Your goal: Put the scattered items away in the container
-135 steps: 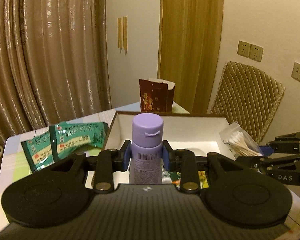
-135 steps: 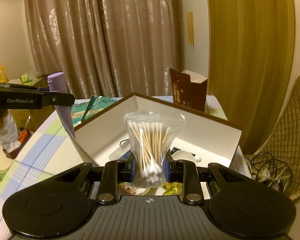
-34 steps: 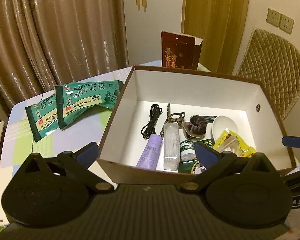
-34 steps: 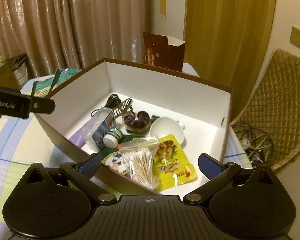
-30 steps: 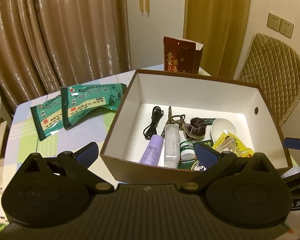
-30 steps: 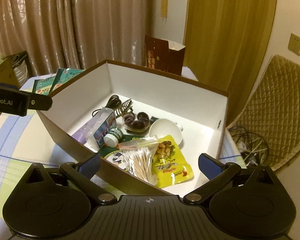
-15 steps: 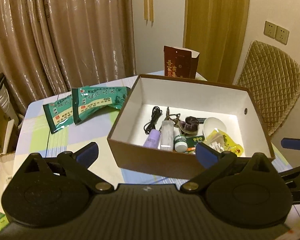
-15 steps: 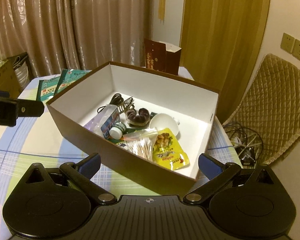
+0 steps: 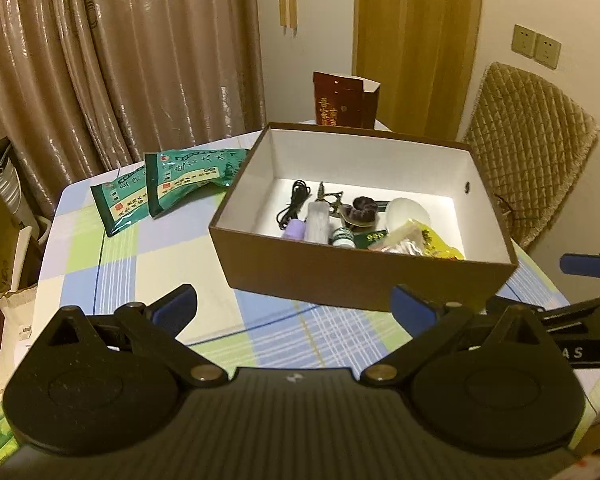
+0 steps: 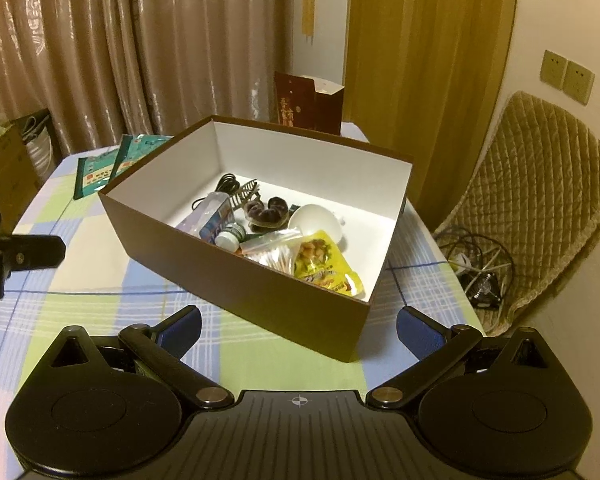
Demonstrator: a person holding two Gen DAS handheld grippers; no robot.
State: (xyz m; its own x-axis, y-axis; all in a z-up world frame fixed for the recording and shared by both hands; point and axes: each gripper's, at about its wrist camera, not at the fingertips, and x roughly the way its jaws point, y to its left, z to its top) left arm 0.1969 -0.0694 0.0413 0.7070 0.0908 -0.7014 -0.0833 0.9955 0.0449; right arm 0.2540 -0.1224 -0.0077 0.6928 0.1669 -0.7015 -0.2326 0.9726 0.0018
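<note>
Both claws are spread wide with nothing in them. The left gripper [image 9: 294, 304] sits low over the checked tablecloth [image 9: 140, 248], and the right gripper [image 10: 298, 330] does the same, with the box [image 10: 260, 280] just ahead of its blue fingertips [image 10: 414, 330].

From the right claw, the box's near corner points almost straight at it, long axis running off ahead and to the left. Nearest inside is the yellow snack pouch [image 10: 326, 266], then the bag of cotton swabs [image 10: 272, 250] left of it. A bit further in sit the white bowl [image 10: 314, 220], the small green-capped jar [image 10: 230, 236] and the clear bottle [image 10: 216, 216], which lies flat pointing away. In the left view the purple bottle [image 9: 294, 229] lies beside it, cap toward the claw.

Past the box, ahead-left of the left claw, two green packets [image 9: 168, 188] lie overlapping on the table. A dark red carton [image 9: 344, 100] stands behind the box.
</note>
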